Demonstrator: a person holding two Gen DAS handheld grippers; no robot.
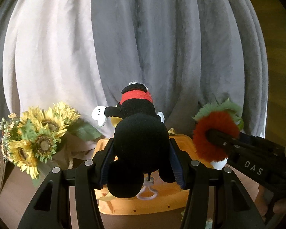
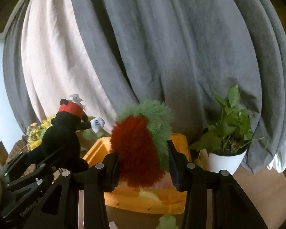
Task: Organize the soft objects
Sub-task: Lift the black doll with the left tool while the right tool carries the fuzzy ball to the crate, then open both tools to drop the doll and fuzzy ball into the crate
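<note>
Left gripper (image 1: 141, 152) pinches the black plush mouse toy with red shorts and white gloves (image 1: 137, 126) by its round head, body hanging forward over the orange plastic bin (image 1: 154, 204). The right gripper (image 2: 143, 162), at 3 o'clock from the left one, clamps a fuzzy red-and-green strawberry plush (image 2: 137, 150) above the bin too. Judgement: both toys are held over the bin for dropping in; sunflowers (image 1: 38, 135) sit at 9 o'clock.

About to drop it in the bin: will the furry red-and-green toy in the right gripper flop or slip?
The furry toy probably squashes easily: the right gripper pinches into long pile. It looks light, and the fur may let it slip. Released, it should drop softly toward the orange bin, not roll.
</note>
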